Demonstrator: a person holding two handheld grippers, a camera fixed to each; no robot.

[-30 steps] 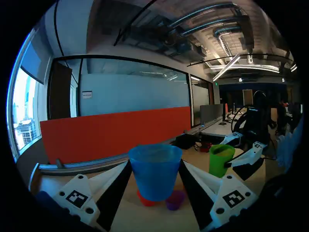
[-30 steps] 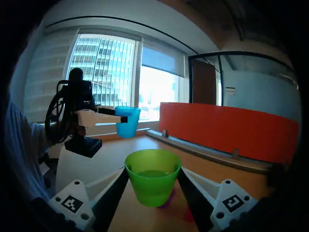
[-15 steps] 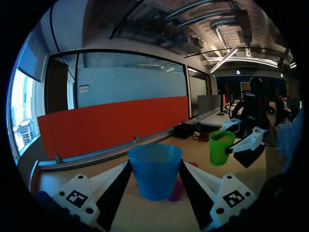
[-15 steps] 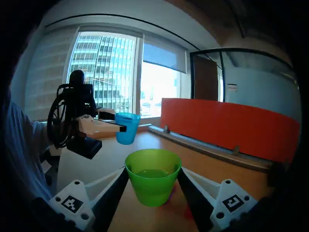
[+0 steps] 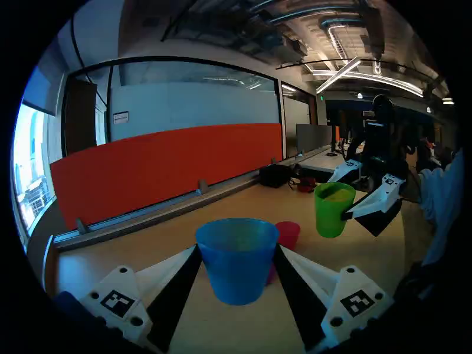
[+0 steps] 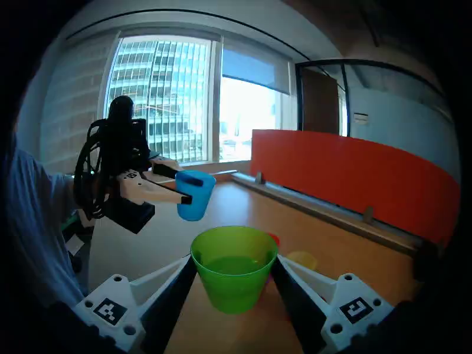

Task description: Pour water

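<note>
while left gripper (image 5: 237, 252) pinches blue cup (image 5: 237, 265) and right gripper (image 6: 234, 261) pinches green cup (image 6: 234, 277), a red cup (image 5: 288, 232) at blue's one o'clock is half hidden.

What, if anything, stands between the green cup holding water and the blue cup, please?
Nothing visible does. The green cup, clamped in the right gripper, and the blue cup, clamped in the left gripper, both hang in the air with open space between them. The red cup sits lower, on the table.

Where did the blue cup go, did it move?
Yes. In the right gripper view the blue cup has dropped below the window sill and tilted.
</note>
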